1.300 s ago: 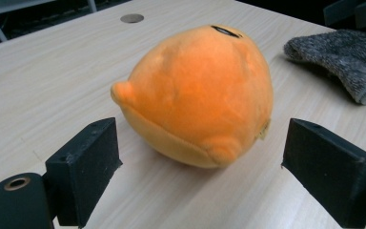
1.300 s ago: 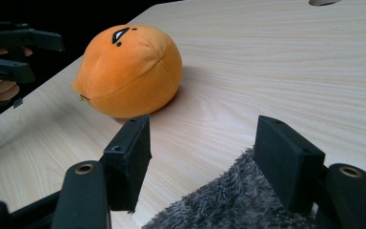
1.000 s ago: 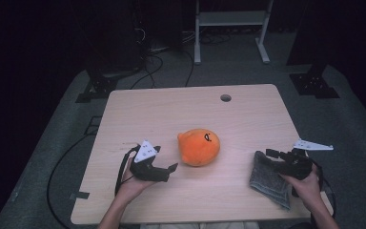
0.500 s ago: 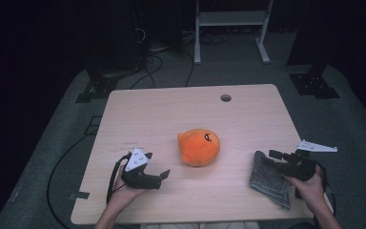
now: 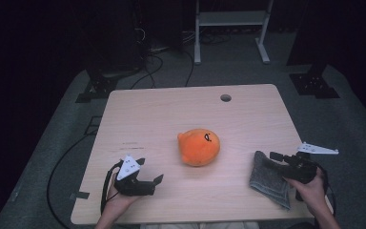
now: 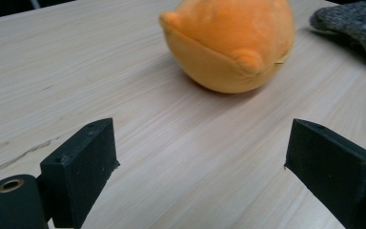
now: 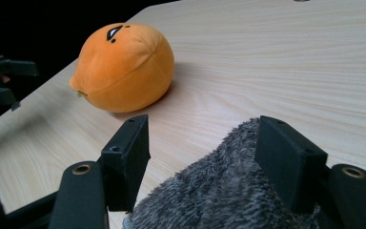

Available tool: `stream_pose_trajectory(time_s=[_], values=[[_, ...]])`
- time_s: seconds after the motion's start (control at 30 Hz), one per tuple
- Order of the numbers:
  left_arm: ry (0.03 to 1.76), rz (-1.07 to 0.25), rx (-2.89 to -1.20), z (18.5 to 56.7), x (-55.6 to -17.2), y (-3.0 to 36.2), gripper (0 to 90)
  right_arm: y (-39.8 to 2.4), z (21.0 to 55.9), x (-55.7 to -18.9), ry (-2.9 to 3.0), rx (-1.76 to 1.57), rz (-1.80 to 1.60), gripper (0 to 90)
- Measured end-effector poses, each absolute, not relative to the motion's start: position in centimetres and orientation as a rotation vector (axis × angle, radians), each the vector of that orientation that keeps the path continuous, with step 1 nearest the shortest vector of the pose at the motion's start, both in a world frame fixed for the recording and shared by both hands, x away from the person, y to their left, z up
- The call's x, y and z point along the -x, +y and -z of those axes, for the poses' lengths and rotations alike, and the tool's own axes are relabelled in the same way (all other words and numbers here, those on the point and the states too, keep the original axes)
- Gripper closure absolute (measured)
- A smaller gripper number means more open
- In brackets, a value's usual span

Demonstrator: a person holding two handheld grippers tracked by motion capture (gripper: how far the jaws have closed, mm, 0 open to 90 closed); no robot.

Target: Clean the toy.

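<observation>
**Two Grippers, One Grey Cloth, One Orange Toy**

The right gripper [image 7: 202, 160] sits low at the near right side of the table, held in a person's hand. Its two black jaws stand apart, one on each side of a bump of the grey fuzzy cloth [image 7: 219, 200]. They sit around the cloth but I cannot see them squeezing it yet. It looks like the step now is getting ready to grab the cloth. Next, I think the jaws need to close on that bump and pinch it well, because soft cloth can slip out.

The left gripper [image 6: 200, 162] is at the near left of the table. Its jaws are wide apart with nothing between them, just bare wood. It points at the orange plush toy [image 6: 231, 43], which is still a little way off.

The cloth is dark grey, shaggy and bunched up, lying near the table's [image 5: 171, 109] right edge. The toy is round and squishy, with a small black eye mark on top. It rests in the middle of the table, between the two grippers and apart from both.
</observation>
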State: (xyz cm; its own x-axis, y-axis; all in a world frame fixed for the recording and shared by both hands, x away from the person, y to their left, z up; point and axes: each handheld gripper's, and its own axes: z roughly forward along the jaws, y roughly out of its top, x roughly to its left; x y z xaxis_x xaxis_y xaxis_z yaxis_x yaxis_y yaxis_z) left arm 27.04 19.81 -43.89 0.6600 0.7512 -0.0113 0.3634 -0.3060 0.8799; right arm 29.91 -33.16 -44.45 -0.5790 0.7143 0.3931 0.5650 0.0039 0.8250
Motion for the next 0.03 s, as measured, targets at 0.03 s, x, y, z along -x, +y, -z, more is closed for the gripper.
stream_pose_trajectory(time_s=[0.03], values=[[0.875,-0.507,-1.915,43.89,-27.04,19.81,9.4,-33.19,44.46,-29.9,2.116,-1.371,-1.638,35.3]])
